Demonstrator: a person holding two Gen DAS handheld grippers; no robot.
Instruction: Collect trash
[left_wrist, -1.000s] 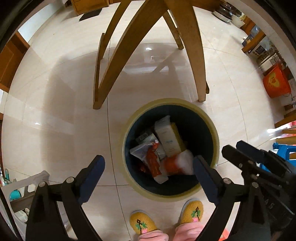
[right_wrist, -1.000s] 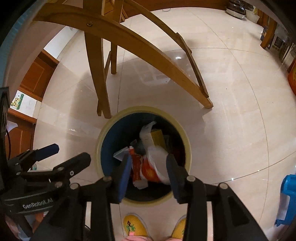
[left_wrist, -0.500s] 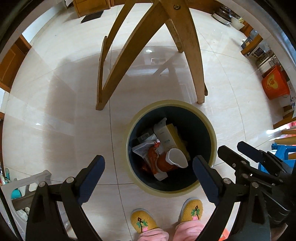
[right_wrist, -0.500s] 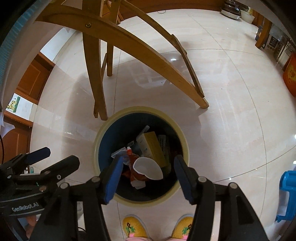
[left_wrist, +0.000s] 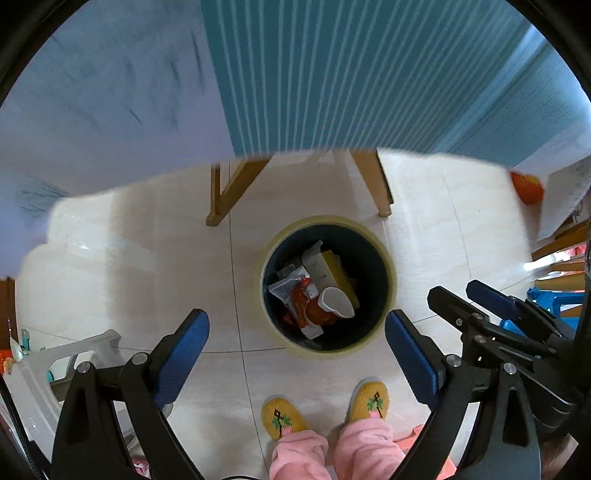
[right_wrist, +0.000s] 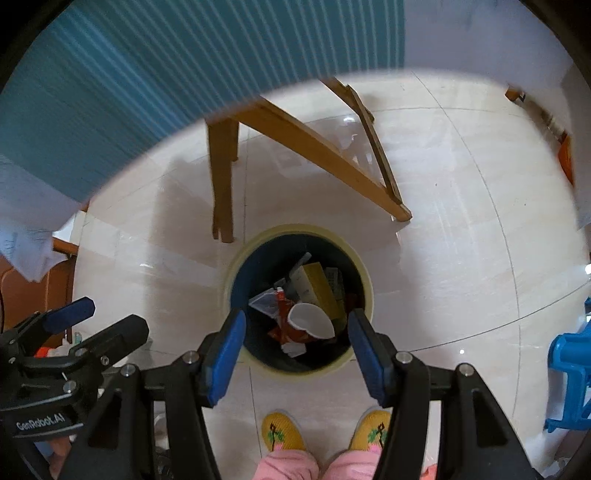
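Hovering over the trash bin (left_wrist: 384, 254) on the floor (left_wrist: 129, 277), I hold my left gripper (left_wrist: 297, 347) and right gripper (right_wrist: 297, 345) with jaws wide, empty; a white cup (right_wrist: 312, 321) lies atop wrappers (left_wrist: 295, 306) inside.

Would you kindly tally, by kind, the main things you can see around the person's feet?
Trash bin: 1
Paper cup: 1
Yellow slippers: 2
Hand-held grippers, left hand-held gripper and right hand-held gripper: 2
Total: 6
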